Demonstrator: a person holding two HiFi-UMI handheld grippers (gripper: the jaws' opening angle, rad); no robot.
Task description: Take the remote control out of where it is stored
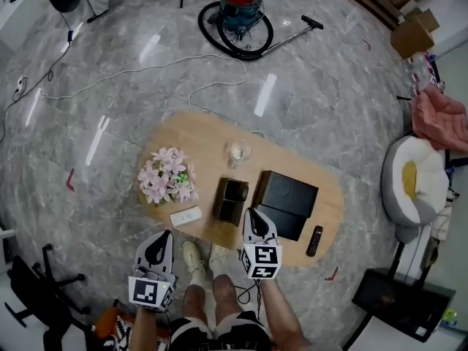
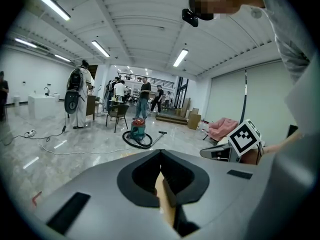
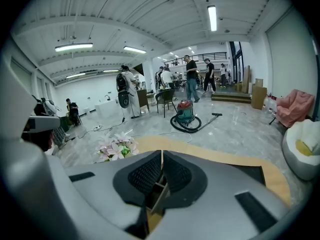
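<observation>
On the oval wooden table (image 1: 333, 185) stands a small brown storage box (image 1: 230, 199) with dark open compartments; I cannot make out what is in them. A black remote (image 1: 314, 240) lies near the table's right front edge. A white remote (image 1: 186, 215) lies at the front left. My right gripper (image 1: 254, 213) is shut and empty, its tip over the table's front edge between the storage box and a black box (image 1: 287, 202). My left gripper (image 1: 165, 234) hangs shut and empty just in front of the table, below the white remote. In the right gripper view the shut jaws point at the storage box (image 3: 157, 194).
A pink flower bunch (image 1: 168, 175) and a clear glass (image 1: 238, 152) stand on the table. Behind it on the floor are a red vacuum cleaner (image 1: 240, 6) and a white cable (image 1: 131, 75). A white beanbag (image 1: 413, 181) is at the right. The person's feet (image 1: 205, 258) are at the table's front edge.
</observation>
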